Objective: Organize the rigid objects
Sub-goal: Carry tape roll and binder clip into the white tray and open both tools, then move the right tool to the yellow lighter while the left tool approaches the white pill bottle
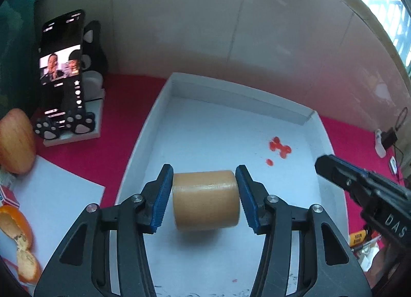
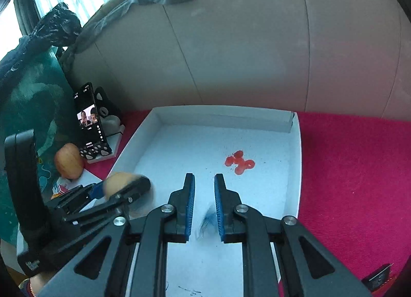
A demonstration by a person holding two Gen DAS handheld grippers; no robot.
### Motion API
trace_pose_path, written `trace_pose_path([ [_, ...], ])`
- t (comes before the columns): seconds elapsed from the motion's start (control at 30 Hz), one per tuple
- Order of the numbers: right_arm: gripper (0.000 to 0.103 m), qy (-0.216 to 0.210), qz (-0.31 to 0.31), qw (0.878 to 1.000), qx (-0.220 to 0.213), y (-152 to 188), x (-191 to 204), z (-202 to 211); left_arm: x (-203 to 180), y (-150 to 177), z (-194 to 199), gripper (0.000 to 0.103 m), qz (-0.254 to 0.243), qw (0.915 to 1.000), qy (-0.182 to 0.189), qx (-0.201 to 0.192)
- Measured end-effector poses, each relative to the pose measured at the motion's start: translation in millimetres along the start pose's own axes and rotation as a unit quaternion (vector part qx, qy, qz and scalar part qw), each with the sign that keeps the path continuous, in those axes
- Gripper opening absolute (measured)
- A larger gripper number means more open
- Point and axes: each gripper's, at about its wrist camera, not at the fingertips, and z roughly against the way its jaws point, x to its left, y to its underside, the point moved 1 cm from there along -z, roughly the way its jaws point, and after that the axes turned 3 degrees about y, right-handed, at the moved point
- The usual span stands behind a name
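Left wrist view: left gripper (image 1: pixel 204 195), black frame with blue ribbed pads, jaws about half open with a tan cylindrical roll (image 1: pixel 205 199) between them. The roll lies on its side across the gap, its flat ends facing the pads; the left pad sits at the end face, a thin sliver of space shows at the right pad, so a firm clamp cannot be confirmed. The roll is above the floor of a shallow white cardboard tray (image 1: pixel 159 122); whether it touches the floor cannot be told.

Tray contents: a cluster of small red blobs (image 1: pixel 280 146) toward the far right of the floor, well apart from the roll, and faint dark scribble marks along the near edge.

Right gripper (image 1: pixel 323 166) enters this view from the right, over the tray's right rim, beside the roll but not touching it. Right wrist view: its jaws (image 2: pixel 204 194) nearly closed, a narrow slot between the blue pads, nothing in it, tips over the tray floor.

Surroundings: bright pink cloth surface (image 2: pixel 346 168) under the tray; beige padded panel (image 1: pixel 205 27) behind. Left of the tray: black smartphone (image 1: pixel 61 65) upright with lit screen, on a black-and-white cat-shaped stand (image 1: pixel 77 122); reddish-yellow apple (image 1: pixel 16 140); orange peel pieces (image 1: pixel 18 235) on a white sheet (image 1: pixel 56 194).
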Motion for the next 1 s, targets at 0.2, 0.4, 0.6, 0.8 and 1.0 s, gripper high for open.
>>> trace_pose_path([
  [0.2, 0.088, 0.013, -0.012, 1.000, -0.021, 3, -5, 10, -5, -2, 14, 0.087, 0.002, 0.9994, -0.003, -0.033],
  [0.4, 0.103, 0.023, -0.039, 0.996, -0.070, 3, -22, 48, -12, -3, 35, 0.103, 0.007, 0.9970, -0.006, -0.077],
  [0.6, 0.103, 0.042, -0.047, 0.988, -0.139, 10, -42, 106, -21, 4, 71, 0.103, 0.014, 0.9924, 0.026, -0.120],
  [0.8, 0.103, 0.079, -0.065, 0.972, -0.211, 21, -71, 168, -49, 23, 99, 0.103, -0.008, 0.9864, 0.089, -0.138],
  [1.0, 0.103, 0.108, -0.065, 0.951, -0.281, 40, -115, 239, -92, 42, 114, 0.103, -0.070, 0.9781, 0.140, -0.137],
])
